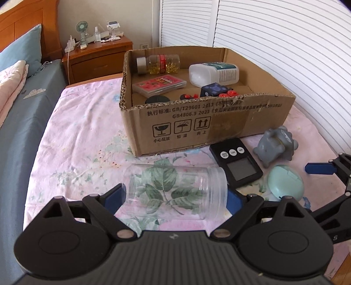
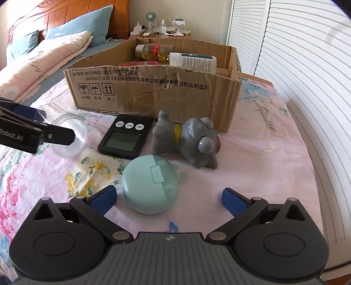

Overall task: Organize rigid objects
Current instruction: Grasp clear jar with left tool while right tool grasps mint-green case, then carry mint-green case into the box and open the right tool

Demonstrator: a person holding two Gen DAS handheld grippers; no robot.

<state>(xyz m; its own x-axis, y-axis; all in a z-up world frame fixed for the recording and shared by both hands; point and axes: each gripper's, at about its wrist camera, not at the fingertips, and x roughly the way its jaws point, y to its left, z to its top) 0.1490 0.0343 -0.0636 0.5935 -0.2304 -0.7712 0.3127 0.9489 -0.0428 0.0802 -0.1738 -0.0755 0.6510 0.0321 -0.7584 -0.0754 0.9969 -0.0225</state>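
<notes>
Your left tool [image 1: 175,197] stands with its fingers apart around the clear jar [image 1: 175,193], which lies on its side on the bed [image 1: 83,140], near the cardboard box [image 1: 197,118]. Your right tool [image 2: 169,197] is spread wide, the teal case [image 2: 151,186] between its pads, right of the black timer [image 2: 125,138].

Wooden nightstand [image 1: 96,59] beside bed, cluttered (small green fan [image 1: 82,29], bottles). Blue pillow [image 1: 20,51], wooden headboard [image 2: 72,13], white louvred doors [image 1: 274,43].
</notes>
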